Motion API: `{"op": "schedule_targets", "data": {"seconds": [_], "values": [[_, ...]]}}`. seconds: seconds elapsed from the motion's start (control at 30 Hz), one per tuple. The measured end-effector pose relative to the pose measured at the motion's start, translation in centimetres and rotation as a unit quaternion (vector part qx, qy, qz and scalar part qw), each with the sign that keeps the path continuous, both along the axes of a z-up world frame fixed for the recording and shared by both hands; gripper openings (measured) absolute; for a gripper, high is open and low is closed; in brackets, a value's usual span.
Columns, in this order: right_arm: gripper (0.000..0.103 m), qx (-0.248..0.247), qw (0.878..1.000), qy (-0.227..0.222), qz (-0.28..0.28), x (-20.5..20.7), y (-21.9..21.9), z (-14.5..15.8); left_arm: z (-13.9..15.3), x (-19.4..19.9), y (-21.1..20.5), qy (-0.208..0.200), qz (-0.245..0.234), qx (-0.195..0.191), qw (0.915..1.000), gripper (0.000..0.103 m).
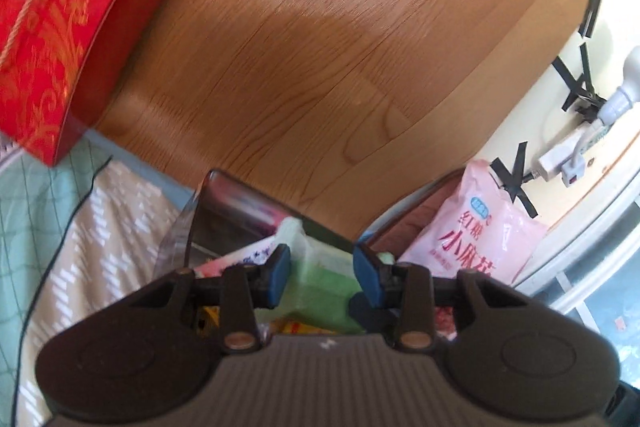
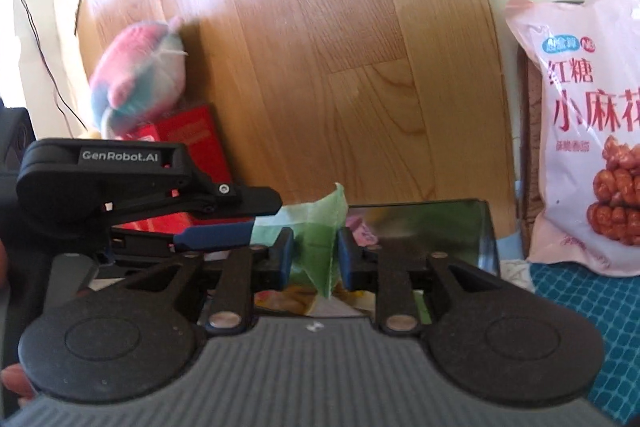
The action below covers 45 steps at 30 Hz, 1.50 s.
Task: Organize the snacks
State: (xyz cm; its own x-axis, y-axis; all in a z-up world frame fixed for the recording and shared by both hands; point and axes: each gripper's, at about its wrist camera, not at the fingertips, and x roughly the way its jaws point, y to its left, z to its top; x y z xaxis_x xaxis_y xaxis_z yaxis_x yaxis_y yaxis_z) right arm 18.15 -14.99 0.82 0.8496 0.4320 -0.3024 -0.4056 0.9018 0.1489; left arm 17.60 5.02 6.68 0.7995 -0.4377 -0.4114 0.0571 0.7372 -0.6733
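The green snack packet (image 2: 320,243) sits between both of my tools, above the clear storage bin (image 2: 472,231) that already has other wrappers in it. It looks like thin, crinkly film, light and soft, probably slick, and it folds to a point at its top corner. I judge it will sag and twist rather than stay flat, so two grips on opposite edges make sense; the sealed seams are the firmest places to pinch, and I would avoid squeezing the middle in case the contents crush.

My right gripper (image 2: 314,255) has its blue pads pressed on either side of the packet's folded lower part, narrow and clamped on it. My left gripper (image 1: 321,273) also has the green film between its pads; the right wrist view shows its finger reaching the packet's edge, and I read it as pinching, though blur makes that contact less certain.

Beside the bin, a pink bag of brown-sugar twists (image 2: 588,131) leans upright. A red gift box (image 1: 60,39) stands off on the wooden floor (image 1: 320,47).
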Motion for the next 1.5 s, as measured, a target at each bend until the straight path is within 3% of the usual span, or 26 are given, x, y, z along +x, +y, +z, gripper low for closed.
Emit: {"op": "schedule_targets", "data": {"seconds": [0.03,0.07,0.27,0.5,0.63,0.77,0.9,1.1,1.3,1.5], "values": [[0.040,-0.009,1.000,-0.003,-0.008,-0.1,0.0,0.0,0.0,-0.2,0.1,-0.002,-0.003,-0.002,1.0000,0.034],[0.043,-0.013,1.000,-0.007,-0.016,-0.3,0.0,0.1,0.1,-0.6,0.2,-0.006,-0.006,-0.006,1.0000,0.034],[0.043,0.036,0.999,-0.003,-0.022,-4.3,-2.7,0.7,1.3,-6.2,2.0,-0.036,-0.016,-0.002,0.9992,0.034],[0.043,0.036,0.991,0.118,0.047,-11.6,-3.4,-2.9,-1.9,-15.6,2.0,0.007,-0.053,0.062,0.9966,0.034],[0.043,0.045,0.987,0.147,0.039,-15.6,-3.5,-4.8,-3.8,-20.2,1.4,0.043,-0.042,0.119,0.9910,0.034],[0.043,0.019,0.992,0.121,-0.001,-19.6,-2.3,-5.3,-4.4,-23.5,0.8,0.061,-0.008,0.147,0.9872,0.035],[0.043,-0.001,0.995,0.093,-0.020,-21.9,-0.7,-5.4,-3.9,-25.3,-0.9,0.046,0.018,0.202,0.9781,0.038],[0.050,0.005,0.996,0.080,-0.038,-24.2,-0.7,-5.7,-3.8,-27.1,-2.9,0.031,0.039,0.239,0.9698,0.041],[0.058,0.006,0.996,0.055,-0.070,-25.7,-1.4,-5.4,-3.4,-27.3,-4.7,0.014,0.051,0.273,0.9604,0.041],[0.066,0.027,0.991,0.033,-0.126,-24.4,-3.7,-4.5,-3.3,-25.4,-7.1,-0.001,0.052,0.300,0.9526,0.041]]}}
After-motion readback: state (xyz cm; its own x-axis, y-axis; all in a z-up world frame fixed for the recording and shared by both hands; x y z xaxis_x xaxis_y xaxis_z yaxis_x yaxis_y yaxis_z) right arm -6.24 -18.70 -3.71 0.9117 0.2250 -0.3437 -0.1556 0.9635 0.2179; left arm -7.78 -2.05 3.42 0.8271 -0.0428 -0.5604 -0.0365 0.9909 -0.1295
